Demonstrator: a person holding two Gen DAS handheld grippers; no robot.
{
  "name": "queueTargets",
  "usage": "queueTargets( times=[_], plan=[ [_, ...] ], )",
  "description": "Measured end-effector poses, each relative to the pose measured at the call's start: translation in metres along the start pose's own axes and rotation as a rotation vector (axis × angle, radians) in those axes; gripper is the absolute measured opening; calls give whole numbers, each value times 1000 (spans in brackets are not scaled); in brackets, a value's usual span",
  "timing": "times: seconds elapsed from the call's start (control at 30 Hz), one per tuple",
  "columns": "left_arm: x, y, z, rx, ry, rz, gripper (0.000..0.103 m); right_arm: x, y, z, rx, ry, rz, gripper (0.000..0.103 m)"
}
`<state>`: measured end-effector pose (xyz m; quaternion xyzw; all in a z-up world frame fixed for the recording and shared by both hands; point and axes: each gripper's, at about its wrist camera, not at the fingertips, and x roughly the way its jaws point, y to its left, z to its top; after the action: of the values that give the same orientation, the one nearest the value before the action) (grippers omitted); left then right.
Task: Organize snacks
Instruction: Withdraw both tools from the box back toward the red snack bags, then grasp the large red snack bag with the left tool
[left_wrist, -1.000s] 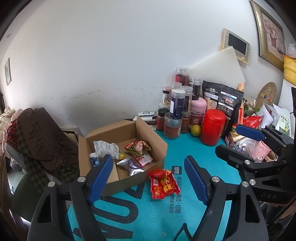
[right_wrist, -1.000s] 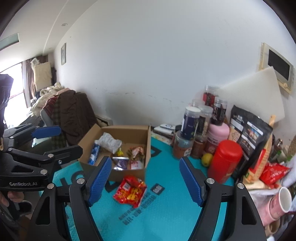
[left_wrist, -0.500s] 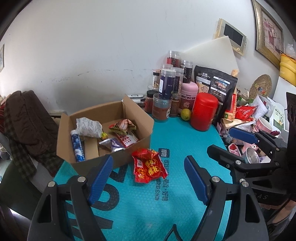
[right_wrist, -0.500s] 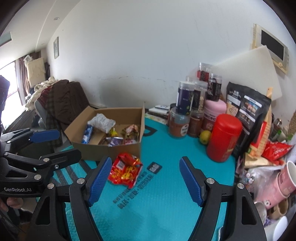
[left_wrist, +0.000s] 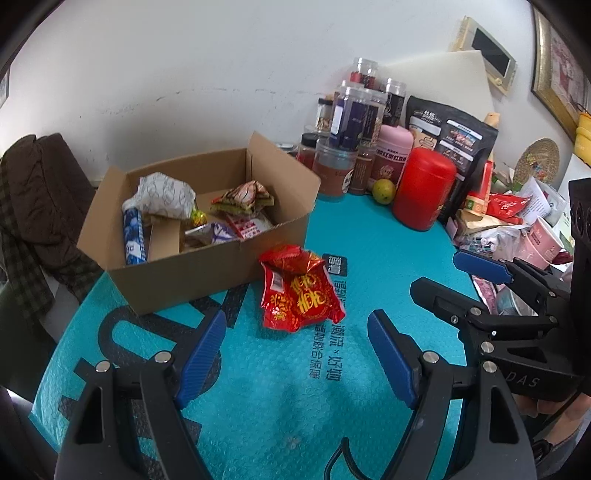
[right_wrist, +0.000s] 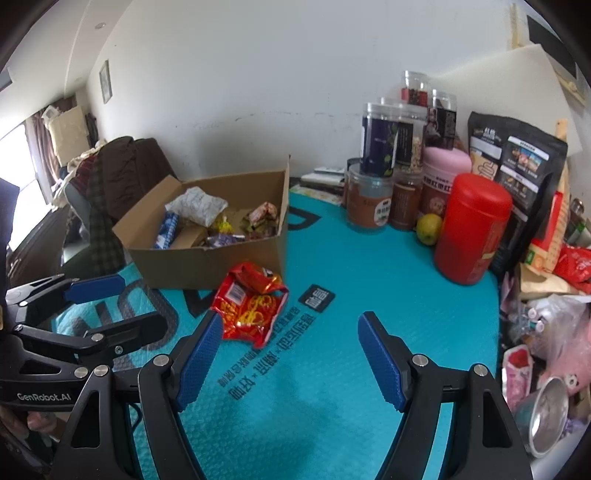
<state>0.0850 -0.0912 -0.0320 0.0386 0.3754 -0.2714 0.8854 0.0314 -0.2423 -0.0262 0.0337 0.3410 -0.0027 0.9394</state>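
Lying flat on the teal mat, the red snack packet sits just ahead of the left gripper, a little beyond the gap between its blue fingers, and just outside the near wall of the cardboard box. From the right gripper the same red snack packet lies ahead and toward its left finger, almost touching that fingertip in the view. Both sets of fingers stand spread wide with nothing between them; neither is grasping anything.

The packet looks light, thin and crinkly, a foil-type wrapper with a torn, ragged top, so I'd expect it to buckle and slide on the bubbled mat rather than resist a pinch. Its surface is glossy and probably slippery. The safest hold seems to be across the fuller middle of the body, or on a side seam, not the frayed open end, which could spill whatever remains inside.

Its long axis runs away from the left fingers toward the box, tilted slightly; the crumpled open end points at the box wall and the squarer sealed end faces back toward the fingers. Other wrapped snacks already lie inside the box.
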Motion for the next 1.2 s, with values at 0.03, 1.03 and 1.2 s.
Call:
queueTargets(
  times=[0.03,1.03,1.2],
  plan=[
    [4,2,-1,-8,8,1,79,6,-1,-1,-4,12,4,76],
    [143,2,20,-90,250,-46,79,82,-55,-15,48,137,-27,76],
    [163,2,14,-119,318,-88,81,85,-56,-17,46,146,-33,76]
  ],
)
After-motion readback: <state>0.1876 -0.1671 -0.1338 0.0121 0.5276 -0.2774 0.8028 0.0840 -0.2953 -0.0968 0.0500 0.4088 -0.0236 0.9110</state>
